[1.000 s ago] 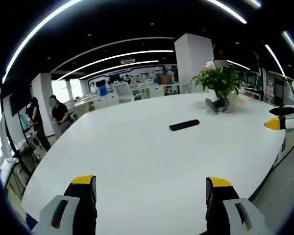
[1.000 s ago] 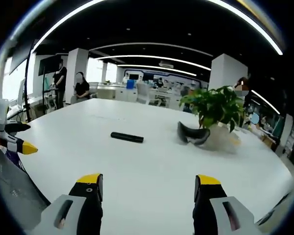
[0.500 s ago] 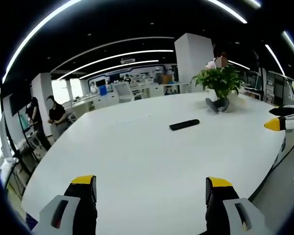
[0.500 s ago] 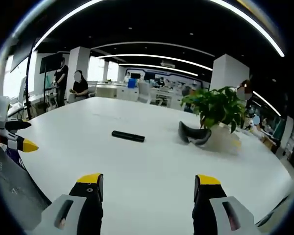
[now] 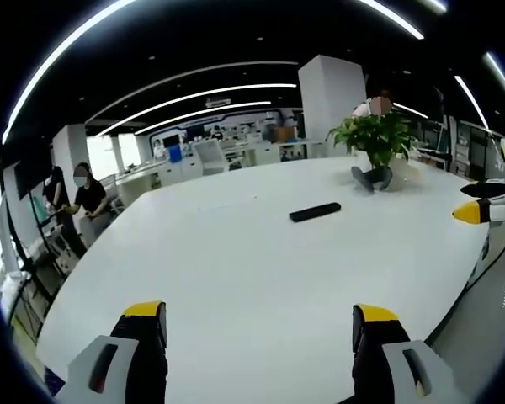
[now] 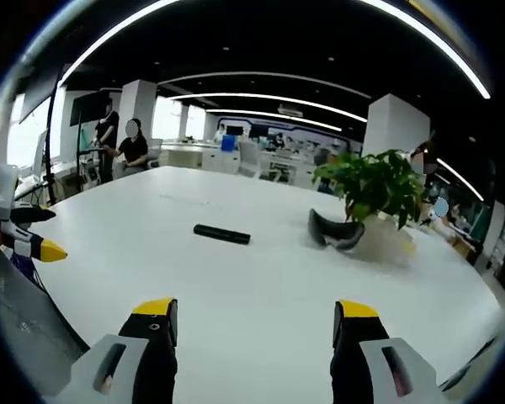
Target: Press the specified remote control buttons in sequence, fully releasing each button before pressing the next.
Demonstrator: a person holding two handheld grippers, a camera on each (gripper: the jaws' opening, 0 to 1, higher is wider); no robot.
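Note:
A black remote control lies flat on the big white table, well beyond my left gripper, whose jaws stand wide apart with nothing between them. In the right gripper view the same remote control lies left of centre, far ahead of my right gripper, which is open and holds nothing. The right gripper's yellow tip comes in at the right edge of the left gripper view. At the left edge of the right gripper view shows the left gripper's tip.
A potted green plant stands at the table's far side with a dark curved object at its foot. People stand by desks beyond the table's left end. A white pillar rises behind the plant.
Both views have shifted very slightly; the remote and both grippers stay as they were. A person in the background has moved a little.

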